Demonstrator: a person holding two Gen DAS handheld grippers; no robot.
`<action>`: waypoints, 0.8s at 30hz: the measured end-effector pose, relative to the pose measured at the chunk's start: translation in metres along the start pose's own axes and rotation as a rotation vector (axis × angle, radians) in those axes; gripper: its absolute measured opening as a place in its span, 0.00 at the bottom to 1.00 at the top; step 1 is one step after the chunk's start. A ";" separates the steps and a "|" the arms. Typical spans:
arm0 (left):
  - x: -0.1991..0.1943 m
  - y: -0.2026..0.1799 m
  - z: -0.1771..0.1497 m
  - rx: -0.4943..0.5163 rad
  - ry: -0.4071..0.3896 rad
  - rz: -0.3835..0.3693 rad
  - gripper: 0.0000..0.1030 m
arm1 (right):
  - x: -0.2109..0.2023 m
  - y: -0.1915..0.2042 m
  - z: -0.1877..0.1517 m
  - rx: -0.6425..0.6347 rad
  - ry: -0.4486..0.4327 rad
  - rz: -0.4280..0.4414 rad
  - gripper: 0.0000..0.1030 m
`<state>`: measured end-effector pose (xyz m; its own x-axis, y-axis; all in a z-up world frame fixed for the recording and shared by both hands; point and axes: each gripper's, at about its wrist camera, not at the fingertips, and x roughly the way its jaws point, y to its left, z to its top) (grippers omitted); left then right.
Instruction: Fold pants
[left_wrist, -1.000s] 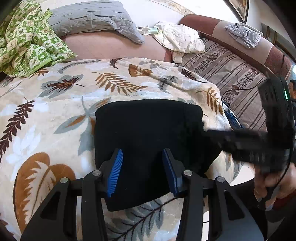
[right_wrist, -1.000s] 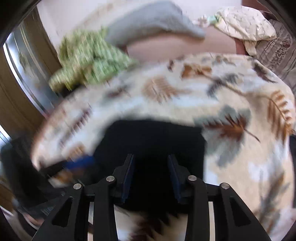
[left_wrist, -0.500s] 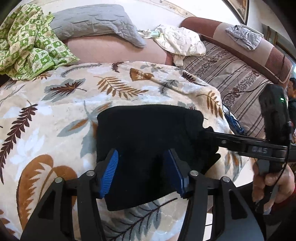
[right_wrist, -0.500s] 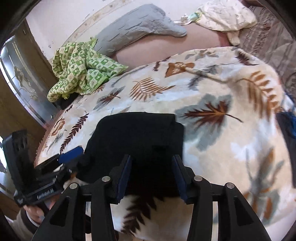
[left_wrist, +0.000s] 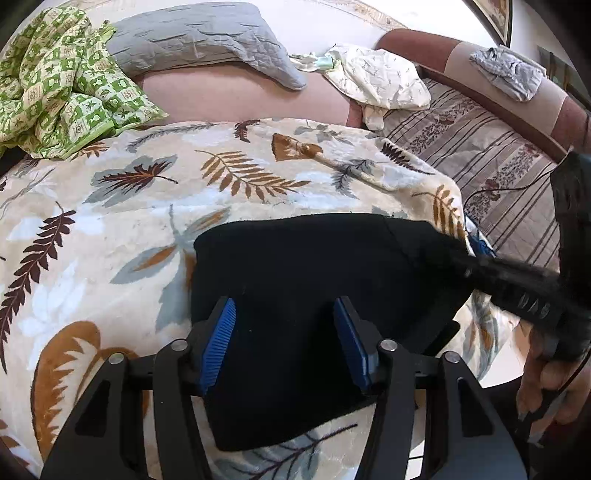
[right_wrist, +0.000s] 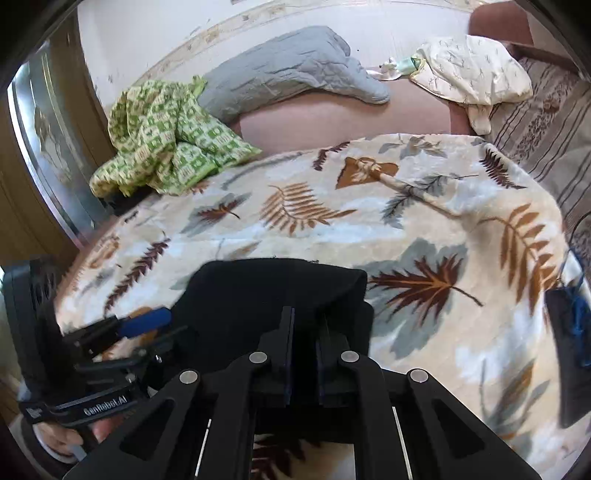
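The black pants (left_wrist: 295, 273) lie folded into a compact rectangle on the leaf-print blanket (left_wrist: 110, 221), near its front edge. My left gripper (left_wrist: 284, 339) is open, its blue pads (left_wrist: 218, 343) spread just above the near part of the pants. My right gripper (right_wrist: 304, 332) has its jaws nearly together over the near right edge of the pants (right_wrist: 258, 295); whether cloth is pinched between them is hidden. From the left wrist view the right gripper (left_wrist: 517, 291) reaches in from the right, blurred, at the pants' right edge.
A green patterned cloth (left_wrist: 55, 92) and a grey pillow (left_wrist: 199, 40) lie at the back left. A cream cloth (left_wrist: 376, 81) and a striped sofa cover (left_wrist: 498, 166) are at the back right. A dark device with a blue cord (right_wrist: 569, 347) rests on the blanket's right edge.
My right gripper's jaws have closed from wide open to nearly together at the pants' right edge. The left gripper stays open and has shifted slightly over the pants.
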<state>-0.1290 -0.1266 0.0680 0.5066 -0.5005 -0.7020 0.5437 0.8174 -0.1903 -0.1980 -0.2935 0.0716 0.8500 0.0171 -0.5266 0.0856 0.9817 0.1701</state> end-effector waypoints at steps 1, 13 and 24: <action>0.002 -0.001 -0.001 0.006 0.003 0.005 0.56 | 0.009 -0.003 -0.006 0.000 0.025 -0.022 0.07; -0.007 0.013 0.004 -0.056 -0.009 0.029 0.56 | -0.021 0.008 -0.009 0.018 -0.019 0.066 0.21; -0.003 0.006 -0.006 -0.018 0.010 0.047 0.62 | -0.001 0.010 -0.042 0.015 0.088 0.065 0.19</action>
<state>-0.1311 -0.1183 0.0649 0.5248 -0.4582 -0.7174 0.5072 0.8451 -0.1689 -0.2200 -0.2758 0.0393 0.8049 0.0981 -0.5852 0.0400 0.9750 0.2184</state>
